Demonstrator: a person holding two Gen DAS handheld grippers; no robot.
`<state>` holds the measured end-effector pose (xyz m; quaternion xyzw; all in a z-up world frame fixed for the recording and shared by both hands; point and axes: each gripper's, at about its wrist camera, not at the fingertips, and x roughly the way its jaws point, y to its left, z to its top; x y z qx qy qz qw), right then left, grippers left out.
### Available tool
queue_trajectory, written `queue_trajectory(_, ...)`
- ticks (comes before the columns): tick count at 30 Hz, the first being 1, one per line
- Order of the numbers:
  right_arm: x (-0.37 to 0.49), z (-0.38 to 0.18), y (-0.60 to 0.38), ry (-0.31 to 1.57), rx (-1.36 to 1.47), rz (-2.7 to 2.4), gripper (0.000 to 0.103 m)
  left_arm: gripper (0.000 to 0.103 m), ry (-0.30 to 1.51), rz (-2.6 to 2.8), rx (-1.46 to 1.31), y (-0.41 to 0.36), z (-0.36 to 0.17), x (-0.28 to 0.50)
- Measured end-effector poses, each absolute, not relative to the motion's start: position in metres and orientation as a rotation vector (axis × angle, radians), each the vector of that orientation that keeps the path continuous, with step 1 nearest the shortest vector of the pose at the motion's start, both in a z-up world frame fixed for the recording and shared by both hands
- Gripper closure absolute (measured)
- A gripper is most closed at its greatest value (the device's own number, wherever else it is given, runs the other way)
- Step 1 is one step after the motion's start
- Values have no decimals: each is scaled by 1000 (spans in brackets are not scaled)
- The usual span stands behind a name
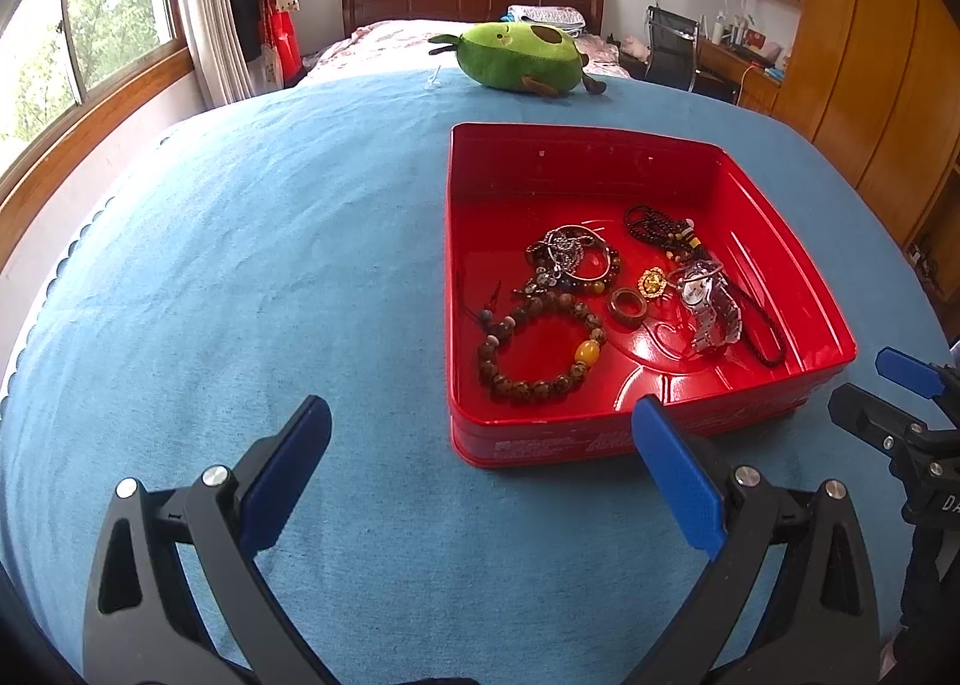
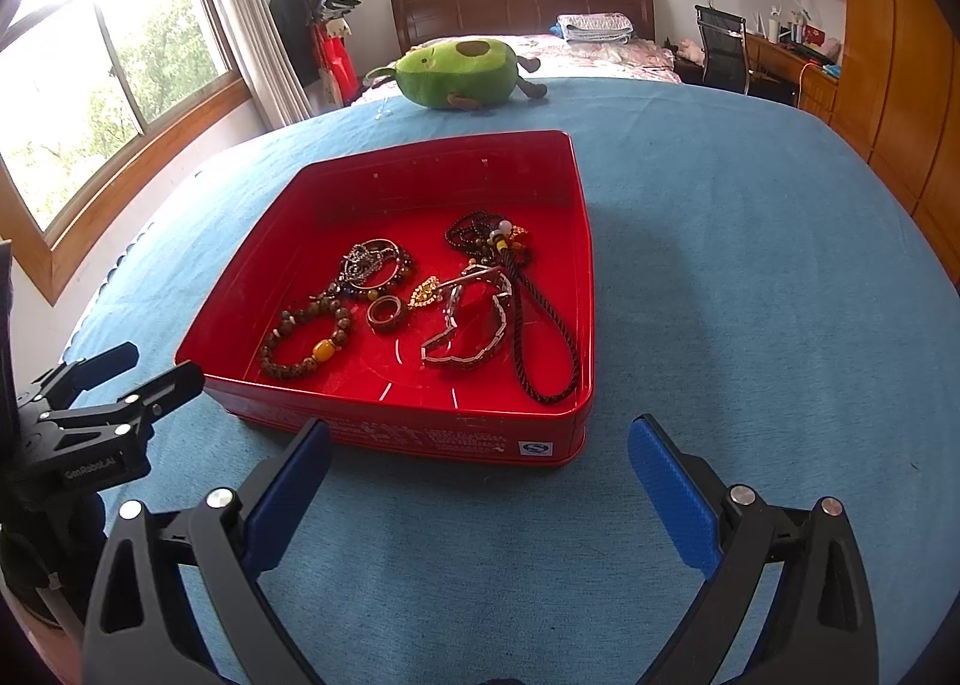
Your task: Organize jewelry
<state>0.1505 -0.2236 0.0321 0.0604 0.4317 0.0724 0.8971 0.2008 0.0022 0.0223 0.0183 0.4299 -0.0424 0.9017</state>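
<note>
Jewelry lies heaped in a red tin (image 1: 600,156) on the blue-covered counter (image 1: 240,265), just ahead of both pairs of fingers: ahead and to the right of the left gripper (image 1: 480,445), ahead and slightly left of the right gripper (image 2: 480,457). Both sets of fingers are spread wide and hold nothing.

The tin looks light and sits loose on cloth, so a finger catching its near wall would likely push it away or tip it.

The black cord necklace (image 2: 540,325) loops past the silver watch (image 2: 474,319); lifting either could drag the other along.

The beaded bracelet (image 1: 540,349) sits nearest the left fingers, but its neighbour, a tangle of chain and beads (image 1: 570,256), looks knotted together, so a pull there may bring up the whole clump.

The wooden ring (image 1: 627,305) and the gold pendant (image 1: 653,283) are smallest and flat on the slick floor of the tin; wide fingers may slide off them or flick them out.
</note>
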Motion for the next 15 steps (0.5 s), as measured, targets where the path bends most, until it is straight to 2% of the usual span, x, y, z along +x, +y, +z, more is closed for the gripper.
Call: queue_trajectory(15,151,31,-224,898,124,150,4,3,891,-86,45,1,22,201)
